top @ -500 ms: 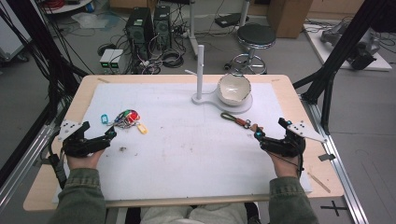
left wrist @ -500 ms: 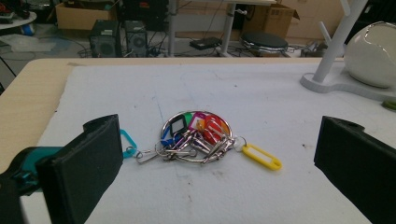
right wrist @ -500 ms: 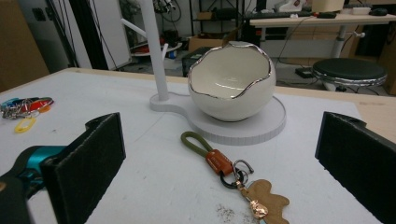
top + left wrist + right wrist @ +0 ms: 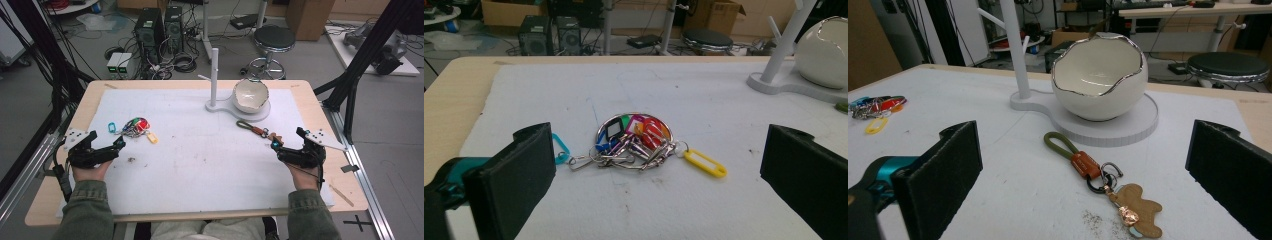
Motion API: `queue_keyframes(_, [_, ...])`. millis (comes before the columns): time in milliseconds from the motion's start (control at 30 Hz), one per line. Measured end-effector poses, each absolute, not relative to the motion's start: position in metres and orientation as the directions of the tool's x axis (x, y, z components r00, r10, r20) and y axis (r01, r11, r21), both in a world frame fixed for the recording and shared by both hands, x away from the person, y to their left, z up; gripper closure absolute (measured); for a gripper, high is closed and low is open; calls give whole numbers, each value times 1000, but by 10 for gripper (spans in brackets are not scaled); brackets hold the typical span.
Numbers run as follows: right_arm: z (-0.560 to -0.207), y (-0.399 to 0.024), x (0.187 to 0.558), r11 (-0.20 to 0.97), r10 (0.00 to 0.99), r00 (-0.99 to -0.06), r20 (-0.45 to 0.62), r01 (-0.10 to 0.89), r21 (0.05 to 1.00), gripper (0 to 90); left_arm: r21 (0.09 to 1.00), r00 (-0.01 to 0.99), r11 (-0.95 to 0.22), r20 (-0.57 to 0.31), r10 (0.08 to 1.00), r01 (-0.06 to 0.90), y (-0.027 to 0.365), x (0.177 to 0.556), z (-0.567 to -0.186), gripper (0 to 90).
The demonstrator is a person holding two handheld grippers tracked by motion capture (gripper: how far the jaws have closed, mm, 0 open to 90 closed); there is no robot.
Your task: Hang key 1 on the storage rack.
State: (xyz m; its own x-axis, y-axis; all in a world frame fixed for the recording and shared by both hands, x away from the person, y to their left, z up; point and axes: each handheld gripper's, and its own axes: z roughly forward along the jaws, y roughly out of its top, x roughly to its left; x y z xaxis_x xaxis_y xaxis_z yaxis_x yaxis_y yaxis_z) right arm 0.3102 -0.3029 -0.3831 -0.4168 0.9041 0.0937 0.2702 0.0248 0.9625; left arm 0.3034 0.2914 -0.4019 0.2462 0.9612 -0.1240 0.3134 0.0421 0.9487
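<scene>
My left gripper (image 4: 119, 143) sits at the left side of the white mat (image 4: 200, 165), jaws spread wide apart with nothing between them. Just past its tips, a little to the far right, lies the bunch of key tags (image 4: 136, 127): a metal ring stuffed with coloured plastic tags, a teal tag (image 4: 112, 127) poking out on the left and a yellow tag (image 4: 152, 138) trailing off to the right. In the left gripper view the bunch (image 4: 634, 140) lies flat on the mat between the two jaws but farther out, not touching either one.

My right gripper (image 4: 274, 145) is over on the right side, also wide open and empty. The keychain (image 4: 257, 131) lies right off its tips, running from there toward the far left. In the right gripper view it's an olive cord loop (image 4: 1058, 145) at the far end, then an orange leather tab (image 4: 1086, 165), a dark clip, and a tan leather charm (image 4: 1138, 209) nearest to me, all flat on the mat between the jaws without touching them.

Beyond that, at the far middle of the mat, there's a white stand (image 4: 214, 75) with an upright post and a side peg, and its round base holds a white eggshell-shaped bowl (image 4: 250, 95) with a jagged silver rim. The mat covers most of the wooden table (image 4: 90, 100).
</scene>
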Motion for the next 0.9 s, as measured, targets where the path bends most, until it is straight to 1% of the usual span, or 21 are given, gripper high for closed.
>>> queue_keyframes(267, [-382, -302, 313, 41, 901, -423, 96, 303, 952, 5, 947, 240, 53, -134, 962, 317, 293, 304, -403, 17])
queue_keyframes(500, [-381, -292, 325, 95, 886, -457, 80, 348, 933, 6, 945, 236, 58, -139, 962, 321, 294, 304, -404, 17])
queue_keyframes(767, [-379, -288, 338, 130, 872, -484, 75, 376, 917, 5, 944, 231, 62, -142, 963, 323, 294, 304, -404, 17])
queue_keyframes(900, [-380, -288, 345, 134, 867, -490, 91, 405, 904, 5, 943, 240, 59, -143, 960, 327, 293, 305, -405, 17])
